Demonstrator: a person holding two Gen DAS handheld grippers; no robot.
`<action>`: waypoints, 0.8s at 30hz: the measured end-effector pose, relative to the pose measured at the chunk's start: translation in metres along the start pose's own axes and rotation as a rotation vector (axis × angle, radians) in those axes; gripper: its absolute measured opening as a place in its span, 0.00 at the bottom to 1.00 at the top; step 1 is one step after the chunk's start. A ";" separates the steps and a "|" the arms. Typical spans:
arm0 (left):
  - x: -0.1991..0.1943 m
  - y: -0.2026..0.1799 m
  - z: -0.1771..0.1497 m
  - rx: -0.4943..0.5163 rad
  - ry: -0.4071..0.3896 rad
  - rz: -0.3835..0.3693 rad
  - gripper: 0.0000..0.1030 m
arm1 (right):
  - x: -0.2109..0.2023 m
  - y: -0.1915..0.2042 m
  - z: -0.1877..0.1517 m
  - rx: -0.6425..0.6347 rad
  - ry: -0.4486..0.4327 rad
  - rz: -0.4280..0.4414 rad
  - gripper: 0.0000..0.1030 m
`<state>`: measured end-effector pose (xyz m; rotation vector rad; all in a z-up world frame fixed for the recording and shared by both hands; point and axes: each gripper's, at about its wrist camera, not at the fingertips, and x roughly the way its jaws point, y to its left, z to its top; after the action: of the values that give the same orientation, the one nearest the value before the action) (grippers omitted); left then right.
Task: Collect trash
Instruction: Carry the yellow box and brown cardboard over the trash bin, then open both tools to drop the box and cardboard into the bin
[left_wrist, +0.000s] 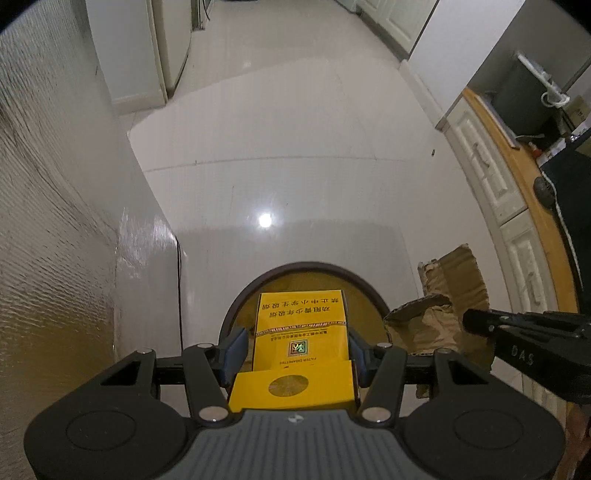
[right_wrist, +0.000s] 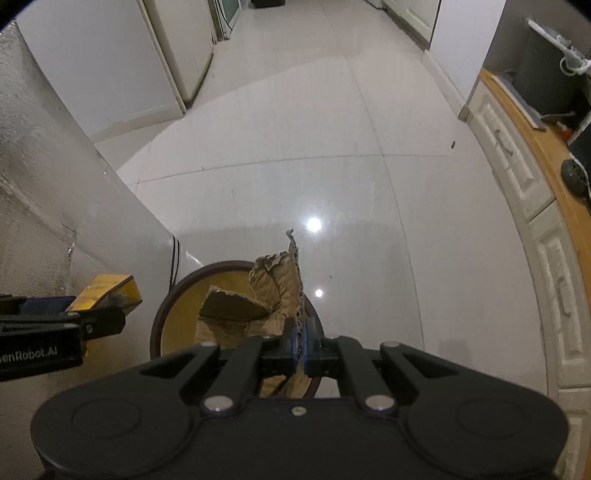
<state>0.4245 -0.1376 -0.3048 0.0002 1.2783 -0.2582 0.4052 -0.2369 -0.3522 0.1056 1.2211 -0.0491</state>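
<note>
Left wrist view: the left tongs (left_wrist: 297, 350) pinch a yellow cigarette box (left_wrist: 300, 328) by its sides, long axis pointing away, over the round bin (left_wrist: 236, 299) on the floor. Right wrist view: the right tongs (right_wrist: 301, 339) squeeze torn cardboard (right_wrist: 273, 291) — upright, over the bin's (right_wrist: 157, 328) yellow interior.

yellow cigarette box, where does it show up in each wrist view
Left wrist view: yellow cigarette box low centre, clamped in the left claw, over the round bin.
Right wrist view: box at left edge, beside the bin.
Shared landmark: the bin, and the torn cardboard in the right claw.
</note>
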 end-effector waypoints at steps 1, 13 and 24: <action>0.003 0.002 0.000 -0.004 0.007 0.003 0.55 | 0.003 -0.001 0.000 0.005 0.007 0.002 0.04; 0.021 0.014 -0.002 -0.022 0.063 0.016 0.55 | 0.021 0.001 0.007 0.018 0.009 0.061 0.14; 0.028 0.012 -0.001 -0.016 0.079 -0.011 0.55 | 0.028 -0.004 0.009 0.034 0.019 0.070 0.32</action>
<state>0.4331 -0.1308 -0.3338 -0.0104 1.3591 -0.2599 0.4229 -0.2416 -0.3757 0.1789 1.2351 -0.0081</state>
